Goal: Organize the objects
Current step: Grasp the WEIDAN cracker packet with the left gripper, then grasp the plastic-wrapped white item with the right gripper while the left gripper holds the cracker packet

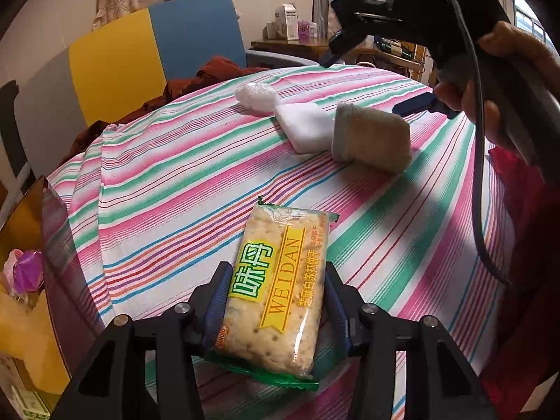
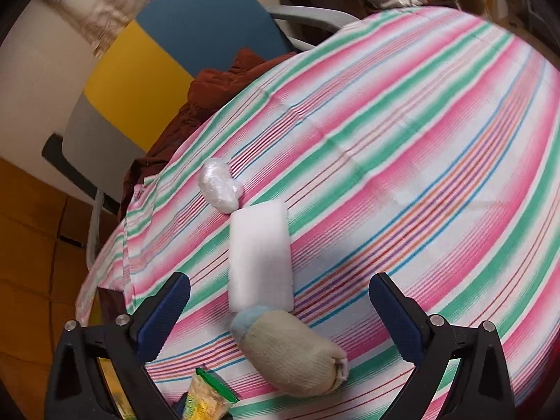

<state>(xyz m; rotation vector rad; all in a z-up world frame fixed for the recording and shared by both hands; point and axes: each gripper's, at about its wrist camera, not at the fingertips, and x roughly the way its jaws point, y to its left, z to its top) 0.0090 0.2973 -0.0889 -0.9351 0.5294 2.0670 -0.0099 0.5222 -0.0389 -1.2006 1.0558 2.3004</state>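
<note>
Now the left gripper (image 1: 276,301) clamps a "WEIDAN" cracker packet (image 1: 280,290); the right gripper (image 2: 280,315) gapes wide above a rolled sock (image 2: 294,353), white sponge (image 2: 260,255) and possibly wadded plastic (image 2: 218,185).

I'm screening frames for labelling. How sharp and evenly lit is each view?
Left wrist view: sharp, the cracker packet print readable, windows blown out, fisheye bending the tablecloth stripes. Right wrist view: motion-blurred, softening the white foam block and rolled sock.

The cracker pack (image 1: 280,294) reads "WEIDAN" on a yellow band, with green "味丹" characters beside it; smaller print is unreadable
</note>
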